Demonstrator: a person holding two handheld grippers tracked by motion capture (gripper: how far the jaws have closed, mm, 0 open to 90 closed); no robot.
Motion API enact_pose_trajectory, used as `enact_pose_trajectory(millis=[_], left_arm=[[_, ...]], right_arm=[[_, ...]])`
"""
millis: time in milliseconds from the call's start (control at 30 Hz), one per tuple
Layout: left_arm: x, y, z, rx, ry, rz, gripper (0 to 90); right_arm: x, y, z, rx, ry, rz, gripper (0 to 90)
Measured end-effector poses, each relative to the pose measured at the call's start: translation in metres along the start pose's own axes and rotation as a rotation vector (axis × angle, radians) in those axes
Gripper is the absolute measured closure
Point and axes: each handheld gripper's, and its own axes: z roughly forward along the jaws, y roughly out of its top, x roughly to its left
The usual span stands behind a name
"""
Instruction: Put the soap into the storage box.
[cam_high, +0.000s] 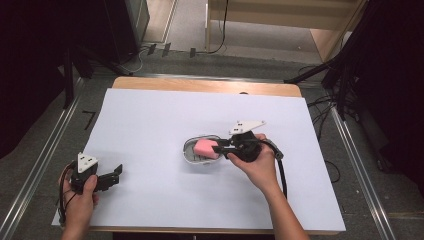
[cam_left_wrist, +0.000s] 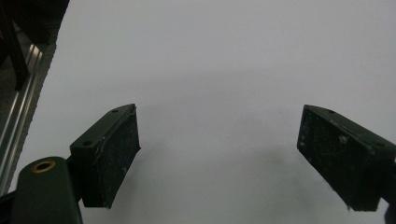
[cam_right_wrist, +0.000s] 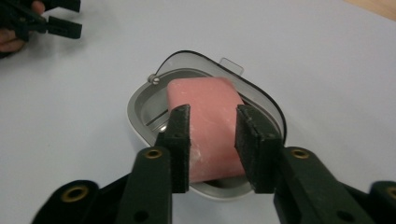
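A pink bar of soap (cam_high: 204, 147) (cam_right_wrist: 201, 95) lies in a small grey dish (cam_high: 189, 154) (cam_right_wrist: 136, 115) near the middle of the white sheet. My right gripper (cam_high: 218, 148) (cam_right_wrist: 213, 116) reaches in from the right. Its two black pads press on the long sides of the bar, so it is shut on the soap. A clear lid (cam_right_wrist: 261, 95) stands behind the dish's far rim. At the sheet's near left corner my left gripper (cam_high: 118, 173) (cam_left_wrist: 218, 156) rests low over bare paper, jaws wide open with nothing between them.
The white sheet (cam_high: 150, 110) covers most of a wooden table (cam_high: 200, 84). Metal rails (cam_high: 45, 160) run along both sides on the floor, and dark stands and cables sit beyond the far corners. The left gripper (cam_right_wrist: 51, 23) appears at the top left of the right gripper view.
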Motion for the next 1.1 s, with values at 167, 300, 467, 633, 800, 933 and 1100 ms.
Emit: enact_pose_trajectory(millis=[167,300,467,633,800,933,1100], left_arm=[[0.000,0.000,0.000,0.002,0.002,0.001,13.8],[-0.001,0.000,0.000,0.000,0.002,-0.003,13.8],[-0.001,0.000,0.000,0.001,0.004,-0.002,13.8],[-0.001,0.000,0.000,0.001,0.003,-0.001,13.8],[-0.001,0.000,0.000,0.001,0.003,0.000,13.8],[-0.001,0.000,0.000,0.001,0.003,-0.001,13.8],[-0.001,0.000,0.000,0.000,0.006,0.000,13.8]], right_arm=[[-0.001,-0.013,-0.006,0.010,-0.085,0.048,85.1],[-0.001,-0.017,-0.002,0.029,-0.111,0.052,87.0],[0.002,-0.018,0.007,0.030,-0.155,0.060,88.2],[0.005,-0.018,0.015,0.035,-0.162,0.039,85.7],[0.006,-0.018,0.011,0.019,-0.172,0.051,82.8],[0.001,-0.021,-0.003,-0.012,-0.192,0.077,73.6],[-0.002,-0.028,-0.012,-0.019,-0.197,0.100,65.9]])
